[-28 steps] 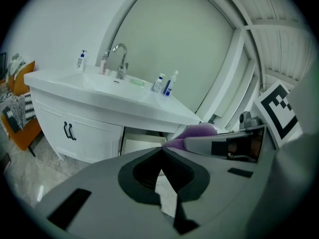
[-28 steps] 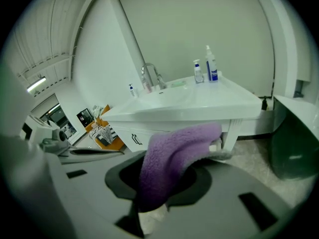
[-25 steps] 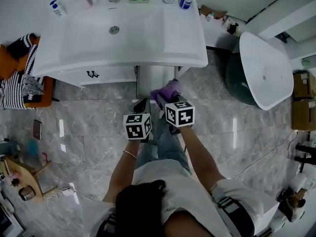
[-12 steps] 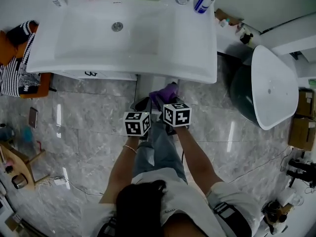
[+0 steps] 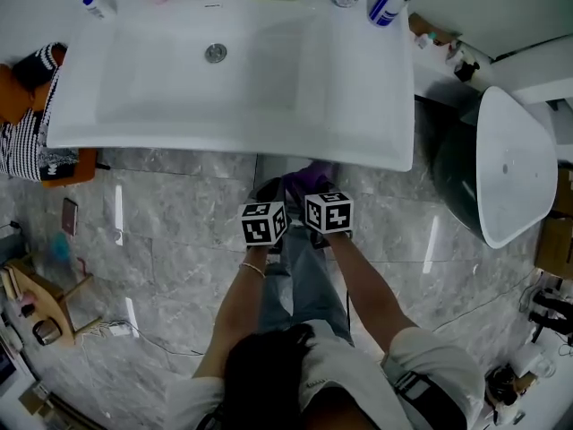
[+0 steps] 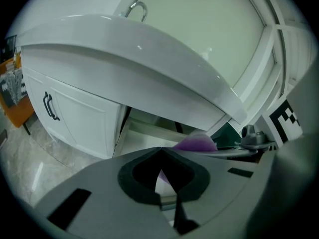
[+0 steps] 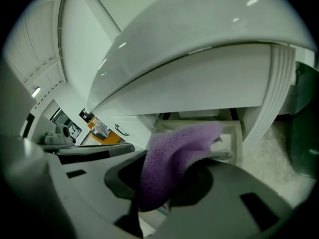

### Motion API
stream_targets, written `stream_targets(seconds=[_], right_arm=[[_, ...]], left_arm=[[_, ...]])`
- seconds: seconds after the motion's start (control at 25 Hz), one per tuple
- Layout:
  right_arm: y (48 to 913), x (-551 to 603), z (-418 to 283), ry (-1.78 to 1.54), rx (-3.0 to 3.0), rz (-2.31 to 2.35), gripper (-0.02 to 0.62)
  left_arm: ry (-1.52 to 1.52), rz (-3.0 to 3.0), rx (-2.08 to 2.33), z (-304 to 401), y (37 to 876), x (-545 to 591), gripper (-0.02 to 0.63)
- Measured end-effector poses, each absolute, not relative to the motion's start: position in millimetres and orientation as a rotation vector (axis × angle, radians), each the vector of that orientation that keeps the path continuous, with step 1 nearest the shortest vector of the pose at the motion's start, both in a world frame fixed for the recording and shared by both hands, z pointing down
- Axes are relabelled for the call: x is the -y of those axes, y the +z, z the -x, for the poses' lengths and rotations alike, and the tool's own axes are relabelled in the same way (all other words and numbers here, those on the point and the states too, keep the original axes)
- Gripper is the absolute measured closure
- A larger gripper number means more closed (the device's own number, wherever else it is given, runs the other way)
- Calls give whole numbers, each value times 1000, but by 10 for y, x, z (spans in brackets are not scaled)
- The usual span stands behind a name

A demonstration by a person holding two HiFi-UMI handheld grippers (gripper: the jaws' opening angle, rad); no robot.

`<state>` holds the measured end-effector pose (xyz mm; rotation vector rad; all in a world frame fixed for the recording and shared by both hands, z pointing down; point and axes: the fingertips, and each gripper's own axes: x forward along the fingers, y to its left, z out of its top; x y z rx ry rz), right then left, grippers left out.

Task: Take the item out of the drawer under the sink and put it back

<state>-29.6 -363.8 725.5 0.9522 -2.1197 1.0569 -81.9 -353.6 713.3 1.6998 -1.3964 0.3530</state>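
A purple cloth [image 7: 169, 158] hangs folded from my right gripper [image 7: 199, 158], which is shut on it just in front of the open drawer [image 7: 234, 133] under the sink. In the head view the purple cloth [image 5: 309, 176] shows below the sink's front edge, ahead of the right gripper [image 5: 309, 188]. Beside it on the left, my left gripper [image 5: 269, 193] holds nothing. In the left gripper view its jaws [image 6: 160, 151] meet at the tips, with the drawer [image 6: 144, 131] and the cloth [image 6: 197, 143] beyond them.
The white sink basin [image 5: 224, 70] overhangs the drawer. A cabinet door with a black handle [image 6: 50, 106] is left of the drawer. A white oval toilet [image 5: 515, 168] stands at the right, and an orange stool with striped cloth [image 5: 27, 141] at the left. Bottles [image 5: 385, 3] line the sink's back.
Both grippers have sunk lower and come closer to the drawer under the sink's front edge. The purple cloth has stayed in the right gripper.
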Motion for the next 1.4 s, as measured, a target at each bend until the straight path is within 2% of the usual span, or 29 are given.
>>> stream_targets(seconds=[0.84, 1.04, 1.2, 1.4], right_arm=[[8088, 3991, 453, 1147, 2024, -896, 457], [8080, 3947, 448, 1135, 2035, -872, 418], [8059, 3922, 402, 1130, 2025, -857, 328], [7981, 3914, 301, 1129, 2009, -892, 311]], left_arm=[[458, -1606, 1380, 850, 7738, 3725, 601], [444, -1587, 1387, 876, 7757, 3652, 601], [421, -1580, 1390, 855, 7734, 3649, 601], [415, -1599, 1382, 793, 7660, 3640, 601]])
